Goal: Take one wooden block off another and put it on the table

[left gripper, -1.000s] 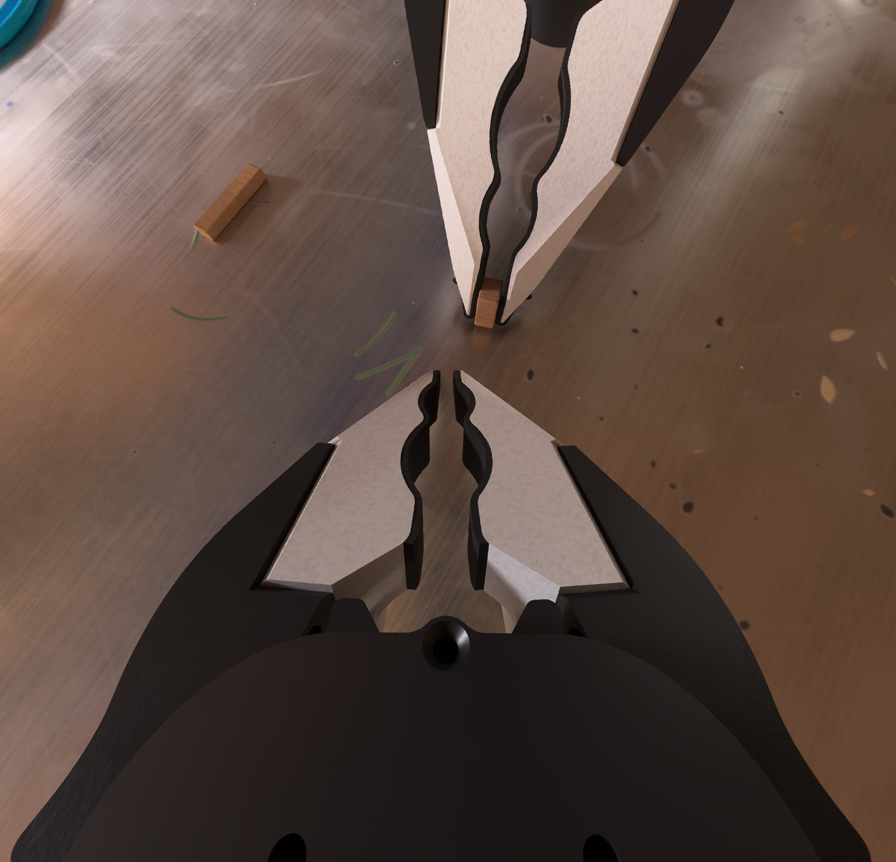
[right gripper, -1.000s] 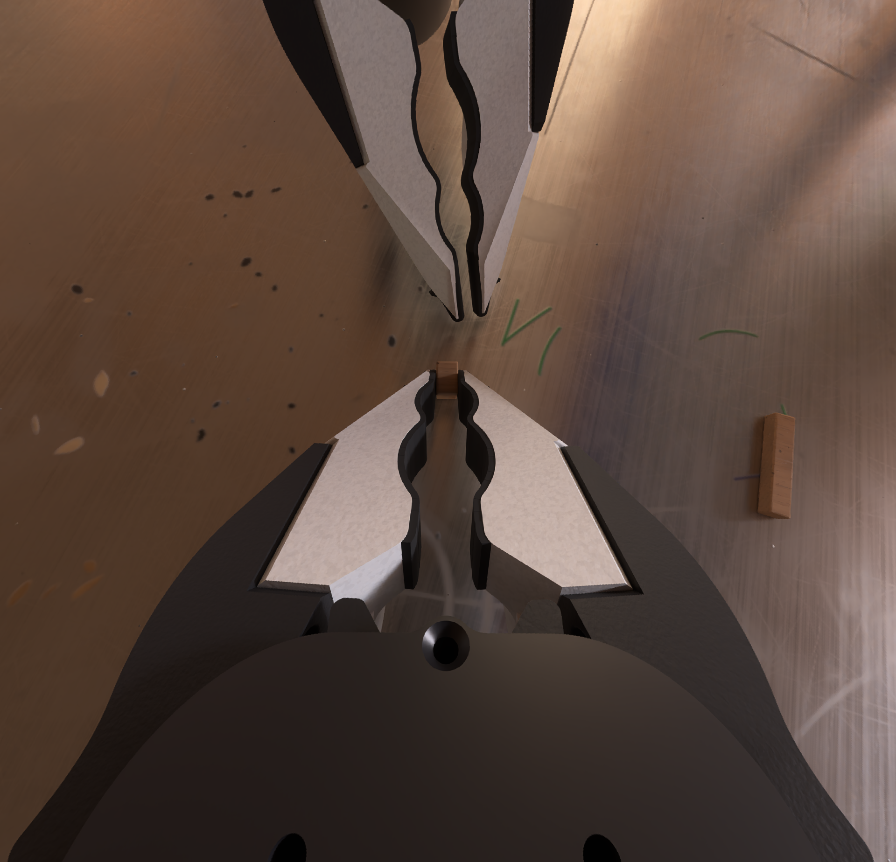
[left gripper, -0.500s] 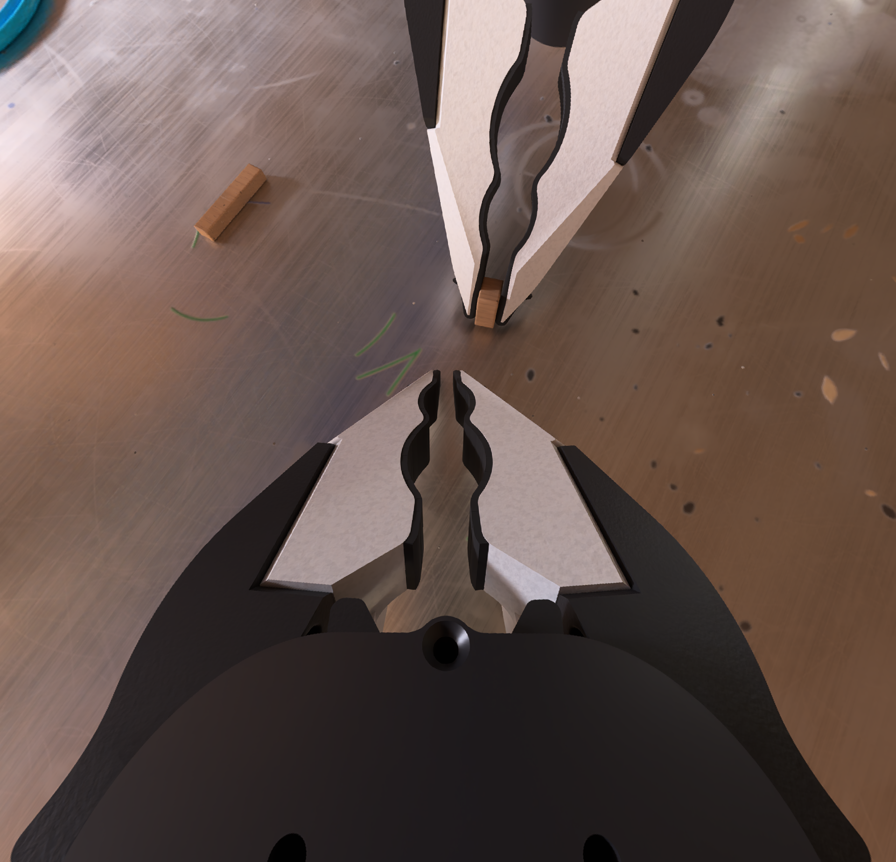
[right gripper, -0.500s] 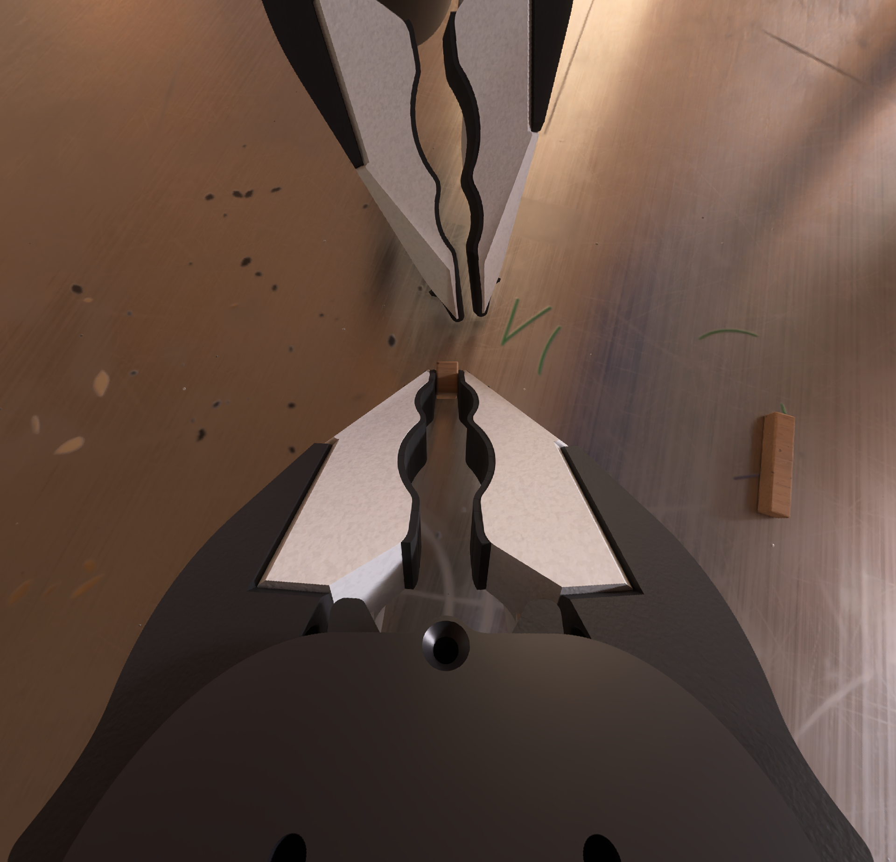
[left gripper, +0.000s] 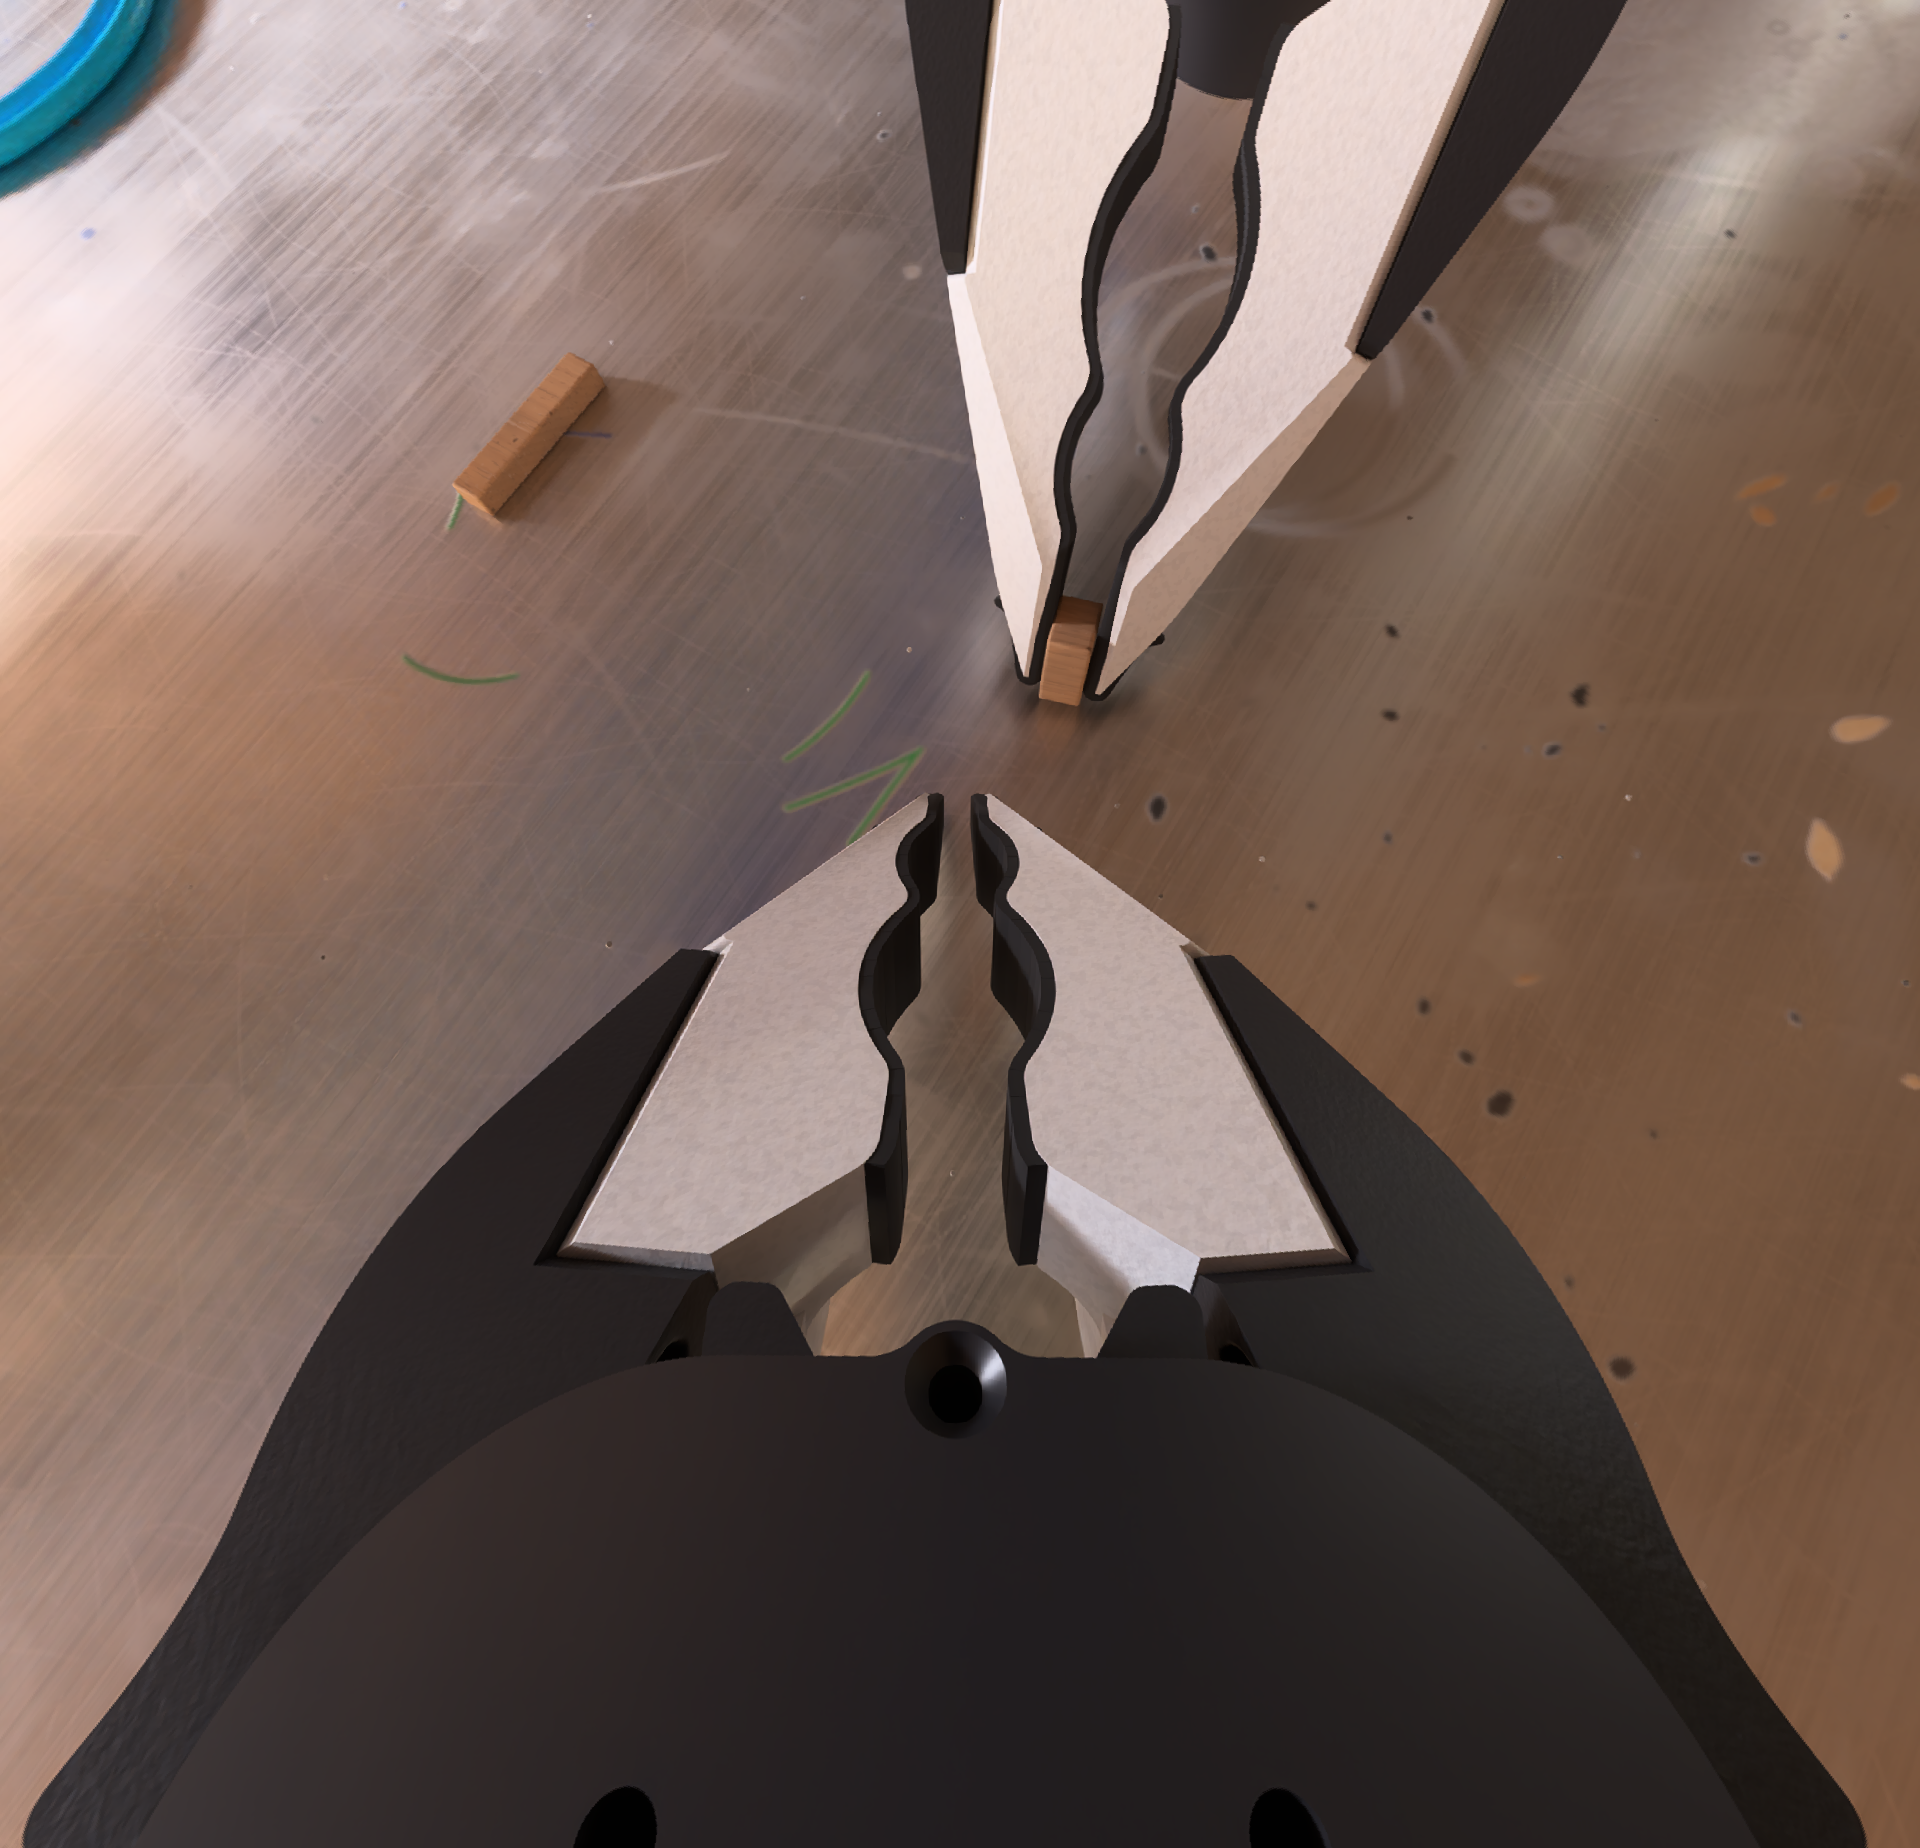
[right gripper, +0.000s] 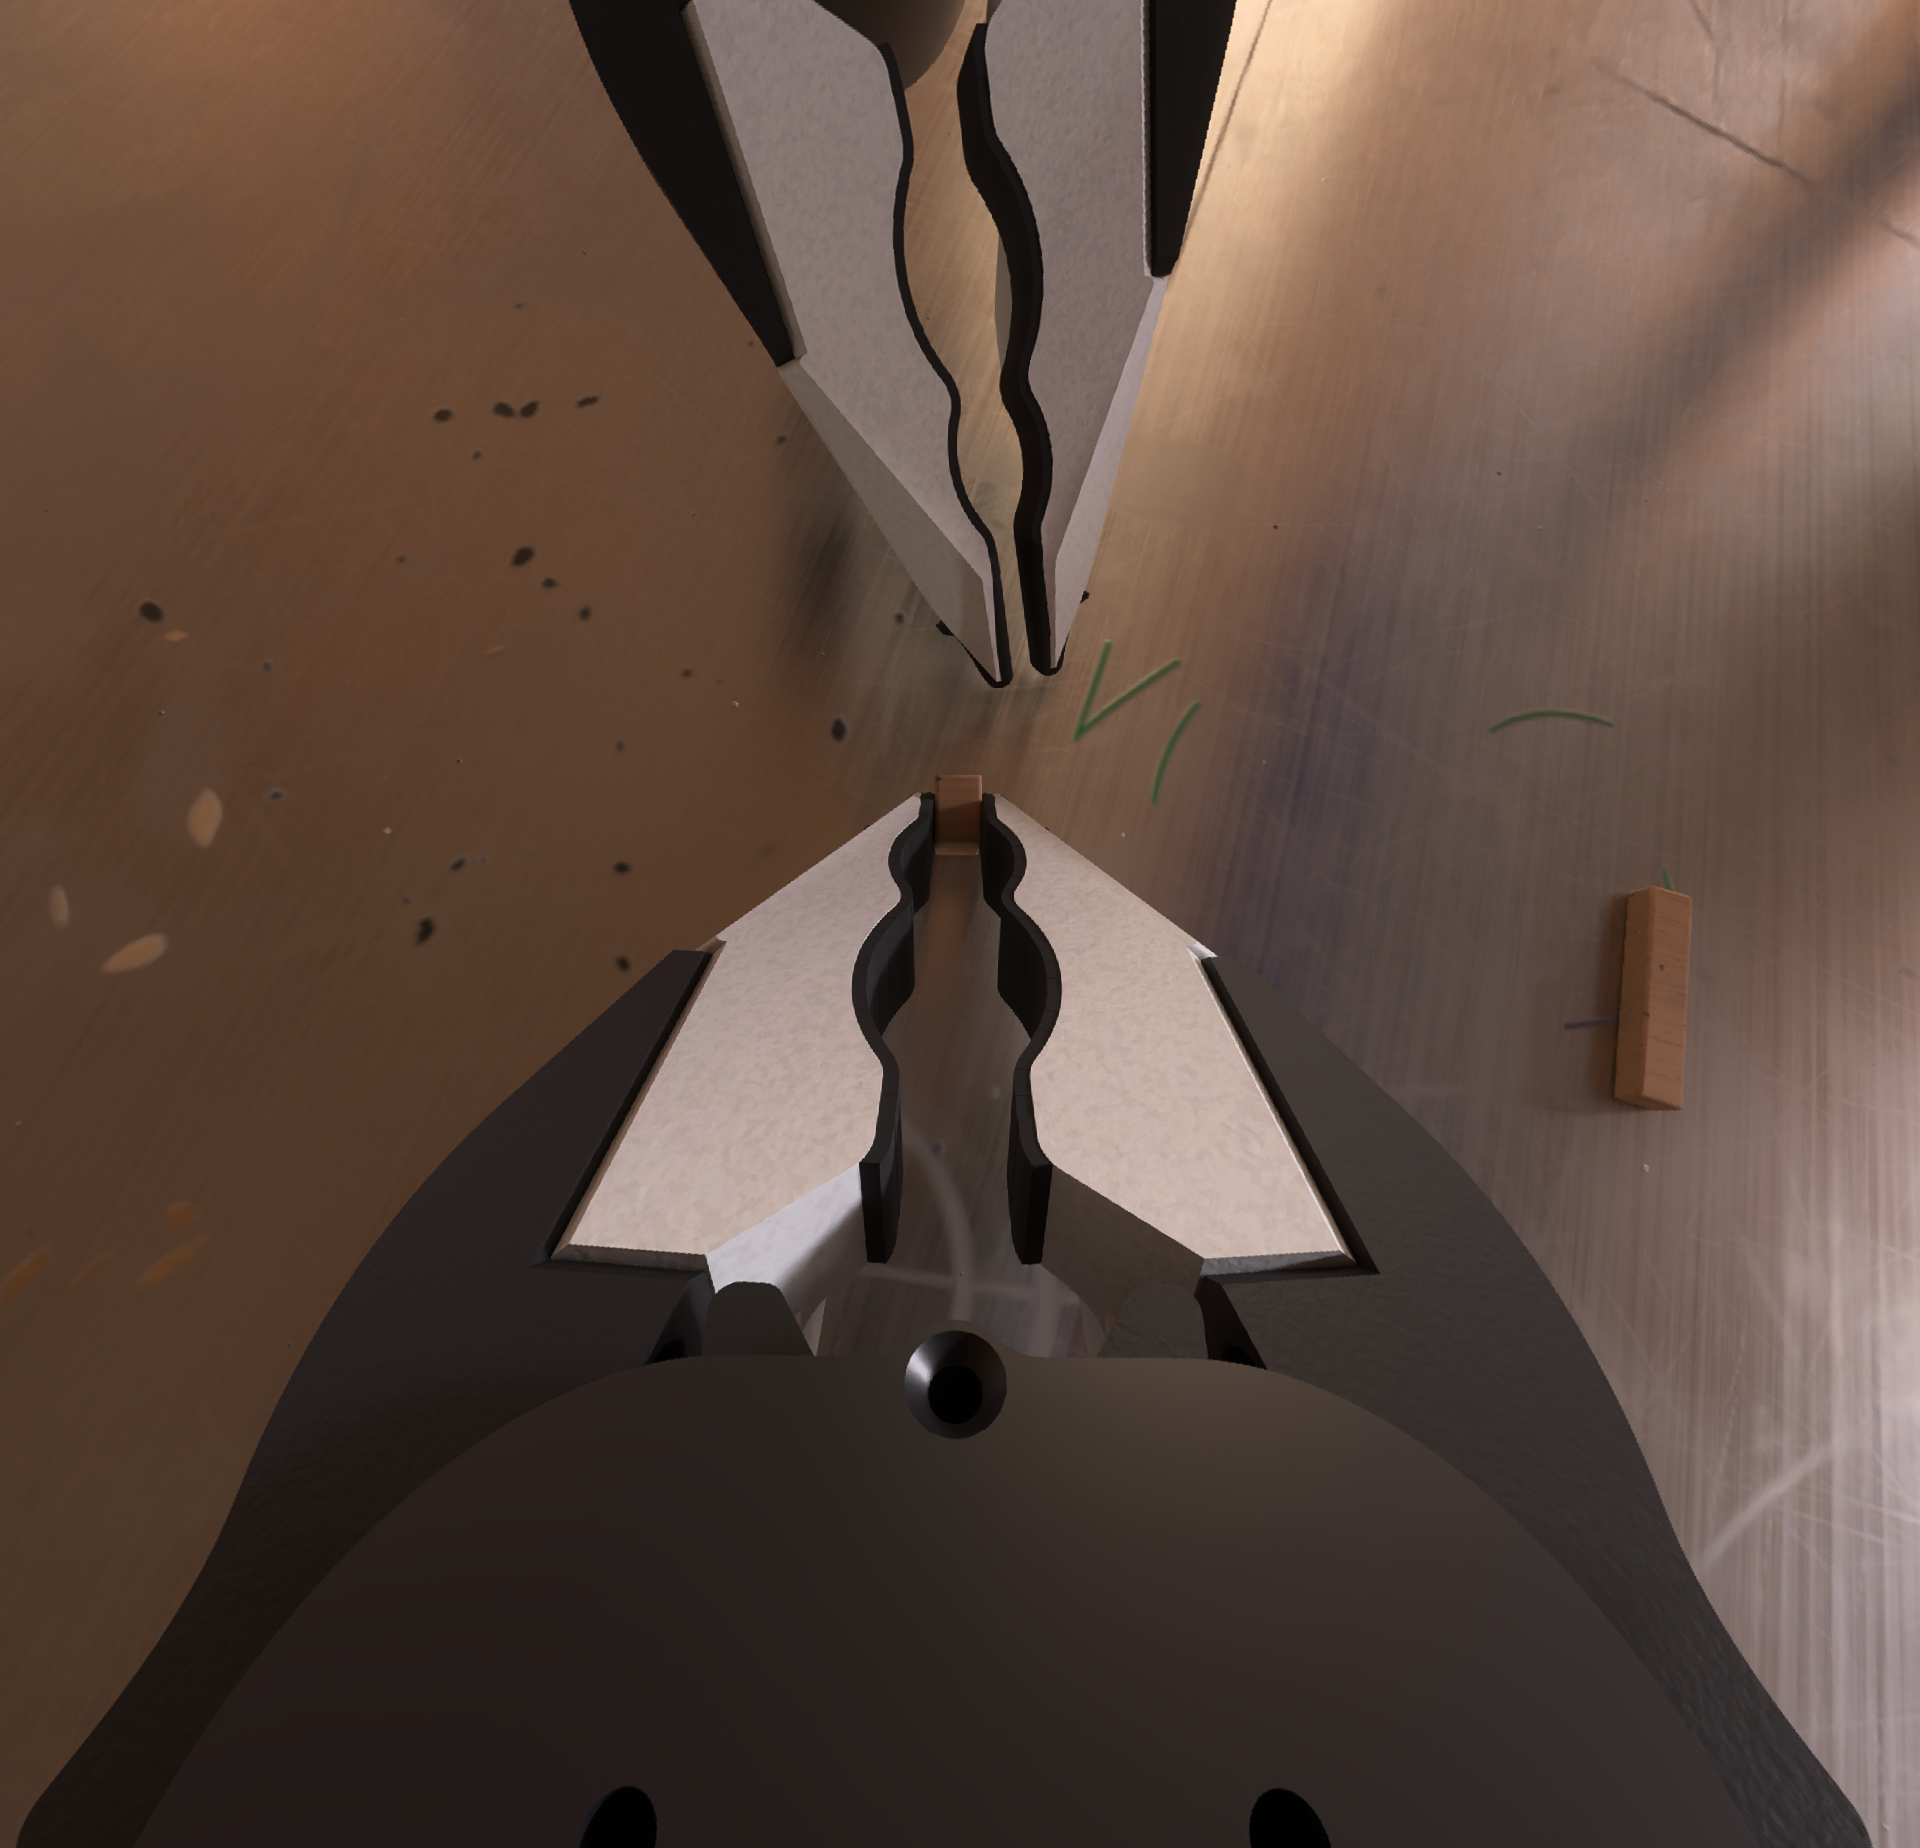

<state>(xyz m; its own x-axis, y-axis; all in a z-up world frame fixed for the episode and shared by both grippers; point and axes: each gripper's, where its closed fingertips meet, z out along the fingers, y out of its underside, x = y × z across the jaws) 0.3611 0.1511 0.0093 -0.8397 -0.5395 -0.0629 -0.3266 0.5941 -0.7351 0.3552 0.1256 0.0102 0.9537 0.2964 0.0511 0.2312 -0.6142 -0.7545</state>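
Observation:
My right gripper (right gripper: pixel 958 806) is shut on a small wooden block (right gripper: pixel 958 811) held at its fingertips, down at the metal table (right gripper: pixel 312 448). In the left wrist view the same block (left gripper: pixel 1070 662) shows between the right gripper's tips (left gripper: pixel 1070 655), its lower end at the table surface. My left gripper (left gripper: pixel 951 806) is shut and empty, tips a short way in front of the block; it also shows in the right wrist view (right gripper: pixel 1018 671). A second wooden block (left gripper: pixel 530 435) lies flat on the table to the left, also seen in the right wrist view (right gripper: pixel 1652 998).
A blue ring (left gripper: pixel 73 84) lies at the far left corner of the left wrist view. Green scratch marks (left gripper: pixel 852 759) and dark specks (left gripper: pixel 1496 1102) mark the scuffed metal surface.

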